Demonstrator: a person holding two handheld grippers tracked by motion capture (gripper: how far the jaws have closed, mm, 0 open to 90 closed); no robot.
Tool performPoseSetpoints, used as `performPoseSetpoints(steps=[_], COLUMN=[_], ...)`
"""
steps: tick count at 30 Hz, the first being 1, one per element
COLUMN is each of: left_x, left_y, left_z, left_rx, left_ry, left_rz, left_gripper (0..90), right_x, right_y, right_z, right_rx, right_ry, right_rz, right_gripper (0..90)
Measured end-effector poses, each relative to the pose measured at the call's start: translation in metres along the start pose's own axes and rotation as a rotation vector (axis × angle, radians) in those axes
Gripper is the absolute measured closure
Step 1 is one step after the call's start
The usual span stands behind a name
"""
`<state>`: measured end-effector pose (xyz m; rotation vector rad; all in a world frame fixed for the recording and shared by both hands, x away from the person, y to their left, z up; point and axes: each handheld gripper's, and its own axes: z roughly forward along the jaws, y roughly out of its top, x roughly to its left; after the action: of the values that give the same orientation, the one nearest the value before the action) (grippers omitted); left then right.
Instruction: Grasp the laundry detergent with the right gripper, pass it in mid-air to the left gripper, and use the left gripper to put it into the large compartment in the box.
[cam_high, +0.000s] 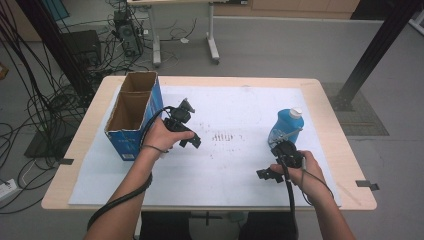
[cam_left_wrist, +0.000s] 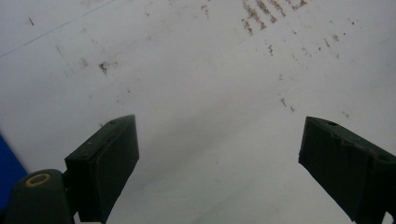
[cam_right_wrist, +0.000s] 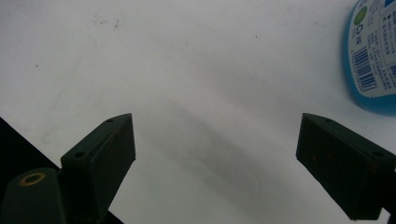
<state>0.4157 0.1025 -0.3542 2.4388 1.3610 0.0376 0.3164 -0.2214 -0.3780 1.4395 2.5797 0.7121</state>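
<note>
Blue plastic bottle (cam_high: 287, 126), white cap, upright beside right hand-held gripper (cam_high: 270, 174)

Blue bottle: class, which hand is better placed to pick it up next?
The right. Its tool is open just beside the bottle, while the left tool waits by the cardboard box.

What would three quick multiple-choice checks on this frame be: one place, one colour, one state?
1. Where does the cardboard box stand?
A. the table's left side
B. the right edge
C. the floor

2. What colour is the bottle?
A. red
B. blue
C. green

3. How is the left gripper?
A. shut on the bottle
B. shut empty
C. open, nothing between its jaws

Key: 1 A, the high view shows it on the left of the white sheet; 2 B, blue body, white cap; 3 C, the left gripper view shows bare sheet between the jaws.
</note>
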Motion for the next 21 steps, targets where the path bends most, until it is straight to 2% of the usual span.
performPoseSetpoints(steps=[4, 8, 12, 21], left_x=[-0.001, -0.001, 0.000, -0.001], left_y=[0.000, 0.000, 0.000, -0.002], left_z=[-0.001, -0.002, -0.002, -0.001], left_rx=[-0.002, -0.005, -0.013, -0.011], left_ry=[0.002, 0.002, 0.002, -0.003], left_rz=[0.003, 0.002, -0.001, 0.000], left_gripper=[12.4, 12.4, 12.3, 12.3], right_x=[-0.001, -0.002, -0.003, -0.017], right_y=[-0.004, -0.007, -0.010, -0.019], right_z=[0.000, 0.001, 0.001, -0.003], right_rx=[0.005, 0.009, 0.027, 0.009], right_ry=[-0.004, -0.007, -0.035, -0.076], right_rz=[0.005, -0.011, -0.010, 0.017], right_gripper=[11.5, 11.0, 11.0, 11.2])
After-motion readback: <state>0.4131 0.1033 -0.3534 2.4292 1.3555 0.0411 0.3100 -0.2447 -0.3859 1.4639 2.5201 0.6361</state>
